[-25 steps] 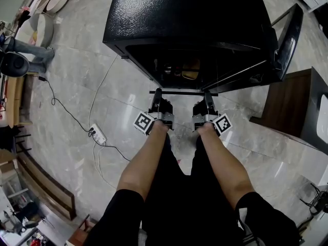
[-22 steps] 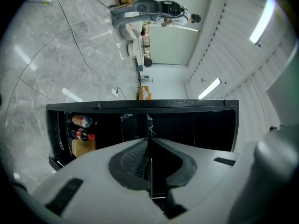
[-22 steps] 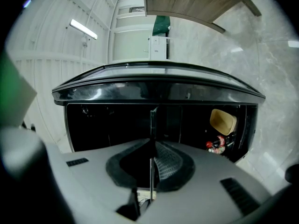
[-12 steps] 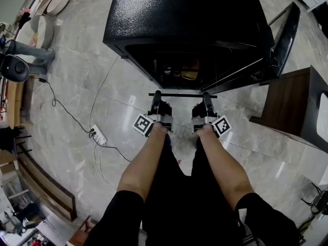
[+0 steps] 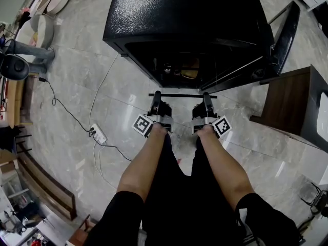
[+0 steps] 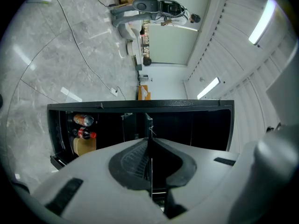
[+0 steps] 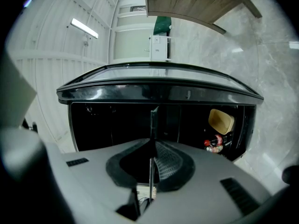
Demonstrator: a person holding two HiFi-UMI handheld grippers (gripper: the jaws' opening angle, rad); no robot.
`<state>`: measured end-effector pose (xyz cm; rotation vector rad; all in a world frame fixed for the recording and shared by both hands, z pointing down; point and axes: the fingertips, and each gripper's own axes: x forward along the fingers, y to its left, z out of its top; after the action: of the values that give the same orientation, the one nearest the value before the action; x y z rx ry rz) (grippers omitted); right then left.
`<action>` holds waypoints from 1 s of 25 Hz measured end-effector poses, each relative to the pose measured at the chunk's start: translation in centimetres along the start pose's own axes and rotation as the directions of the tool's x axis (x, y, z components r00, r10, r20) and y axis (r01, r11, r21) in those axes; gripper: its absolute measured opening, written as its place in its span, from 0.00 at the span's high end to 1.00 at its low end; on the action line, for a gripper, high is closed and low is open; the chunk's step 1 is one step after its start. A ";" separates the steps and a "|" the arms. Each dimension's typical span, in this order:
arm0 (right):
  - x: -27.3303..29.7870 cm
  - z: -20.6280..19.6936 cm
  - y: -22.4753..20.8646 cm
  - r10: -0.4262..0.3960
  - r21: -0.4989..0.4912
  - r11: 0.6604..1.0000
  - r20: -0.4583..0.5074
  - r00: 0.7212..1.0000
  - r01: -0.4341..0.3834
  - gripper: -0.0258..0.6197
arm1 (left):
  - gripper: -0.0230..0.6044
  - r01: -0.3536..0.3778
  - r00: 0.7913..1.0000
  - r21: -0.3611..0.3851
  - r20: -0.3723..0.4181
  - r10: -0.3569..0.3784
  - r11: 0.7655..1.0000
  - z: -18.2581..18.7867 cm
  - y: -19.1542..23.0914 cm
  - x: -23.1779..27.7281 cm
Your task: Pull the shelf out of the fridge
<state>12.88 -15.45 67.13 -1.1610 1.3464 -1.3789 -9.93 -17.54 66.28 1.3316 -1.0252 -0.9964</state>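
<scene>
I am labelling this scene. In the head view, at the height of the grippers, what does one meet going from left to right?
Power strip → left gripper → right gripper → dark wooden cabinet. The shelf edge that both grippers clamp spans them, so it has no place.

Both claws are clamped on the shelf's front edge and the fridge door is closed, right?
No, the fridge door stands open, swung out to the right in the head view. The rest holds: the left claw and right claw are both clamped on the shelf at its front edge.
</scene>
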 end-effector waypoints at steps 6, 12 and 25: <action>-0.2 0.0 0.4 0.002 -0.010 1.000 0.007 1.000 -0.002 0.90 | 0.91 0.014 1.000 -0.003 -0.005 -0.014 1.000 -0.1 -0.5 -0.1; -0.9 -0.2 0.3 -0.002 -0.008 1.000 0.007 1.000 0.002 0.90 | 0.91 0.015 1.000 0.002 -0.010 -0.015 1.000 -0.2 -0.4 -0.7; -2.4 -0.2 0.6 0.008 -0.018 1.000 0.008 1.000 -0.008 0.90 | 0.91 0.024 1.000 0.003 -0.013 -0.024 1.000 -0.8 -0.7 -2.0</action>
<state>13.11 -13.13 66.45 -1.1708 1.3589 -1.3579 -9.65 -15.37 65.58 1.3542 -1.0035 -1.0032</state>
